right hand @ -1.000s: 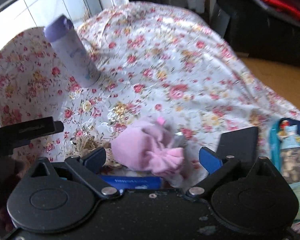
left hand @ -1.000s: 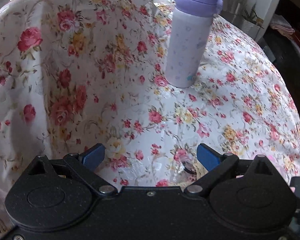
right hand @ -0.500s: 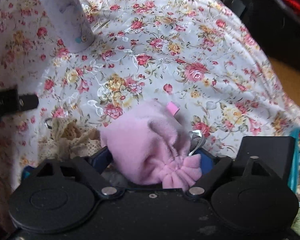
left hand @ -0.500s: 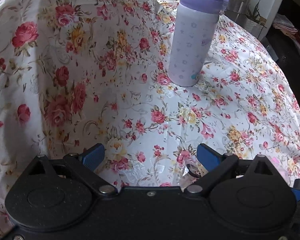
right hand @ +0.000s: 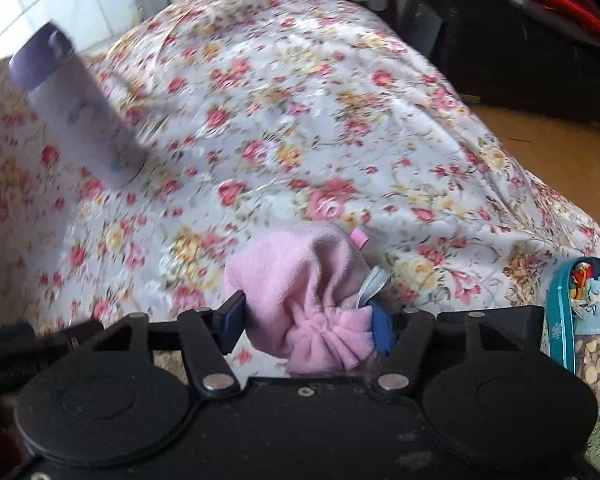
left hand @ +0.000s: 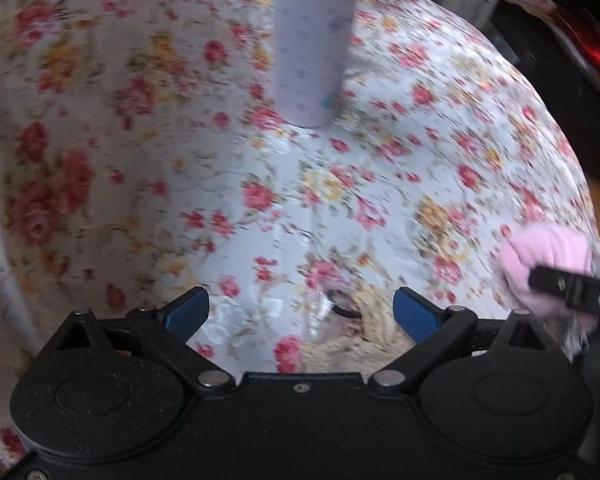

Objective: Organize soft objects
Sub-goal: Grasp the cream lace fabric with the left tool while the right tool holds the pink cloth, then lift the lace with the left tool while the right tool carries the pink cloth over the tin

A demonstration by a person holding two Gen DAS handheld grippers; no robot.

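Observation:
My right gripper (right hand: 306, 320) is shut on a pink fleece pouch (right hand: 300, 292) and holds it just above the floral cloth (right hand: 340, 120). The pouch also shows at the right edge of the left wrist view (left hand: 548, 264), behind the right gripper's black finger. My left gripper (left hand: 302, 312) is open and empty, low over the cloth. A beige lace piece (left hand: 364, 320) with a small dark ring lies between its fingers, nearer the right one.
A lilac bottle (left hand: 312, 40) stands upright on the cloth ahead of the left gripper; it shows in the right wrist view (right hand: 76, 108) at the far left. A teal patterned bag (right hand: 580, 320) sits at the right. Dark furniture (right hand: 540, 40) and wooden floor lie beyond.
My right gripper closed on the pink pouch and lifted it. My left gripper moved forward and down, bringing the lace piece between its fingers.

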